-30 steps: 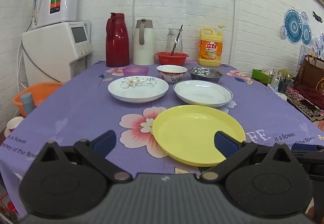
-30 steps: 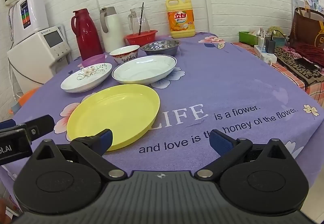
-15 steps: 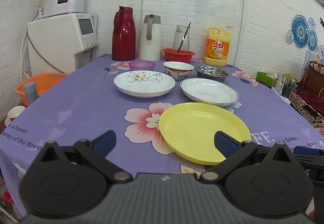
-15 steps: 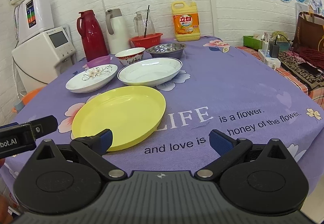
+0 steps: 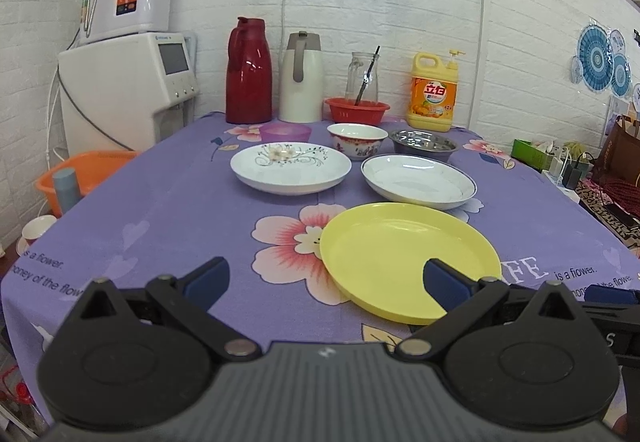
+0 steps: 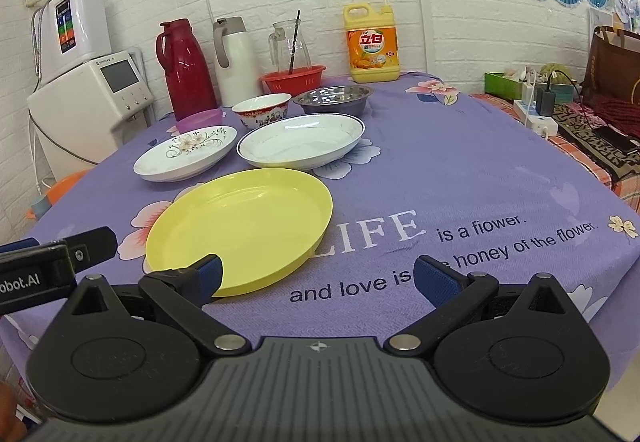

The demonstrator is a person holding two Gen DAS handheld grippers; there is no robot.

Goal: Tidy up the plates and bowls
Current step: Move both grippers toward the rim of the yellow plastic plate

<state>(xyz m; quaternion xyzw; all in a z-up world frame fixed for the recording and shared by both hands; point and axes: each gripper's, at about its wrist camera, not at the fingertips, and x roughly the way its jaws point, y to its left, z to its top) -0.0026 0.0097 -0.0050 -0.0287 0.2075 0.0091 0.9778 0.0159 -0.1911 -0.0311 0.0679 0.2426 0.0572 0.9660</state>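
Observation:
A yellow plate [image 5: 408, 258] [image 6: 244, 230] lies nearest me on the purple tablecloth. Behind it sit a flowered white plate [image 5: 291, 168] [image 6: 186, 151] and a blue-rimmed white plate [image 5: 418, 182] [image 6: 302, 140]. Further back are a red-patterned bowl [image 5: 354, 140] [image 6: 262, 110], a steel bowl [image 5: 423, 143] [image 6: 333, 98] and a small purple bowl [image 5: 285, 131] [image 6: 199, 121]. My left gripper [image 5: 326, 280] is open and empty above the near table edge, left of the yellow plate's front. My right gripper [image 6: 316, 276] is open and empty at the plate's front right.
At the back stand a red thermos [image 5: 248, 72], a white thermos [image 5: 301, 78], a red basket [image 5: 357, 110] with a glass jug, and a yellow detergent bottle [image 5: 433, 98]. A white appliance [image 5: 128, 98] stands left. A power strip and bags [image 6: 580, 110] lie right.
Both grippers have tilted and shifted slightly, so the table sits lower in view. The jaws stay open and the dishes have not moved.

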